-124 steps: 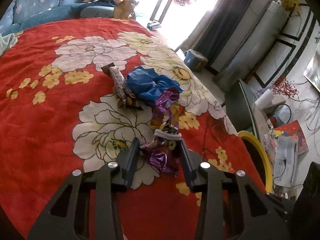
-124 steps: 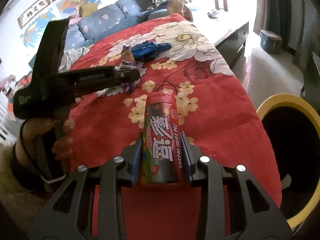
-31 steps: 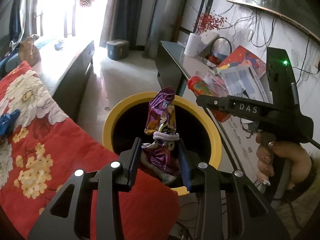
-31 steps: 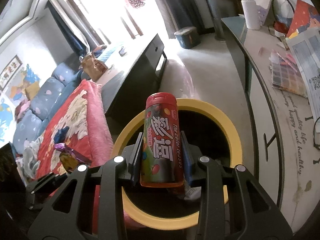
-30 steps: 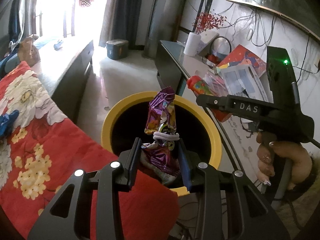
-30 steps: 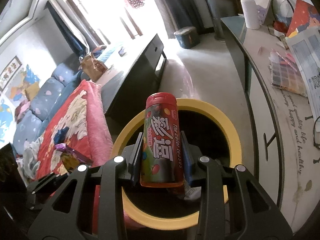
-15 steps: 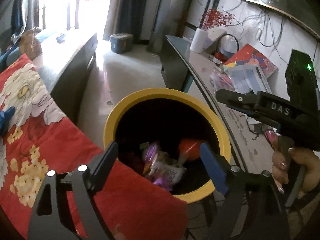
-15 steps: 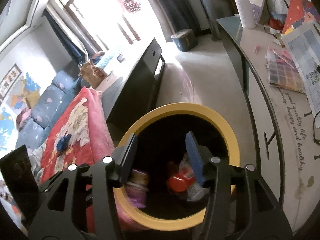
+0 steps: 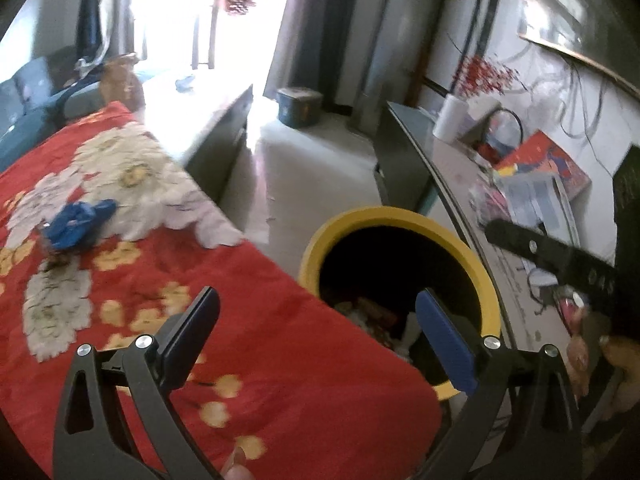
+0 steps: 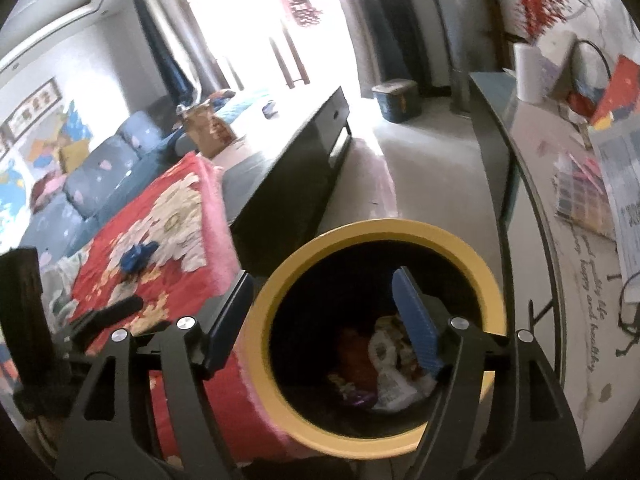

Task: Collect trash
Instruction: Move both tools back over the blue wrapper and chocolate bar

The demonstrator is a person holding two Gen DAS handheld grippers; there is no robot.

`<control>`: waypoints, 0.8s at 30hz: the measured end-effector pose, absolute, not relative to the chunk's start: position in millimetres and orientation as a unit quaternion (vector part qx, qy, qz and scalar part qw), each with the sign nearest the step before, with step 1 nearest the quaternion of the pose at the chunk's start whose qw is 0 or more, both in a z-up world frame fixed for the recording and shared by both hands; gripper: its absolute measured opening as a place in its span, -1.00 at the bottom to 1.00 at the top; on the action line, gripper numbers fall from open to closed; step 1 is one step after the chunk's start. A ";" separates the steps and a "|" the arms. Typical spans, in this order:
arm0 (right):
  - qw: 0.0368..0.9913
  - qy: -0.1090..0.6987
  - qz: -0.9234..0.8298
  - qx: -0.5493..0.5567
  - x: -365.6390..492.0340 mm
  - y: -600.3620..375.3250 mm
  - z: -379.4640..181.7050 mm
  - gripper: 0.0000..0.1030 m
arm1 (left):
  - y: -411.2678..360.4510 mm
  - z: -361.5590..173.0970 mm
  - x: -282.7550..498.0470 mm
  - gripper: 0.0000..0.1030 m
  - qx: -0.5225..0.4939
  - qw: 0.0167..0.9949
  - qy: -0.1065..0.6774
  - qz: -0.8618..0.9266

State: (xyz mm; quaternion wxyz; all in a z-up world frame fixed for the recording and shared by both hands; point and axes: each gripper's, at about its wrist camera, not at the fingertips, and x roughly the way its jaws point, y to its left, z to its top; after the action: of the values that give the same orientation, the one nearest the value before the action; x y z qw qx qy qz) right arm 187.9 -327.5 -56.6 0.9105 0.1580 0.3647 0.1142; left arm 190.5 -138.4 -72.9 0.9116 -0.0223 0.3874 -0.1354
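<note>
Hovering by the yellow-rimmed bin [image 10: 280, 280], the left gripper [image 9: 316, 320] and right gripper [image 10: 320, 312] are both spreading their jaws, which have just been opening, with nothing between them. Wrappers [image 10: 384, 364] are lying inside the bin, while a blue bag [image 9: 76, 222] is sitting on the red blanket [image 9: 280, 340].
</note>
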 end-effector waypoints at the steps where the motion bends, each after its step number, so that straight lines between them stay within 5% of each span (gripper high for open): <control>1: 0.911 0.363 0.120 0.152 187.1 -321.2 -54.2 0.28 | -130.5 -69.8 189.6 0.86 -0.026 0.915 0.383 -0.128; 24: 0.896 0.359 0.246 0.086 185.3 -202.0 -23.1 0.32 | -3.5 -42.4 171.8 0.85 -0.101 0.938 0.332 -0.006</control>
State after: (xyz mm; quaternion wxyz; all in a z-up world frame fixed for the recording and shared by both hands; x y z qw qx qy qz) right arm 185.3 -202.0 -23.1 0.8962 0.0865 0.3593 0.2455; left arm 171.8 -3.5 -42.4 0.9377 -0.1007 0.3324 -0.0056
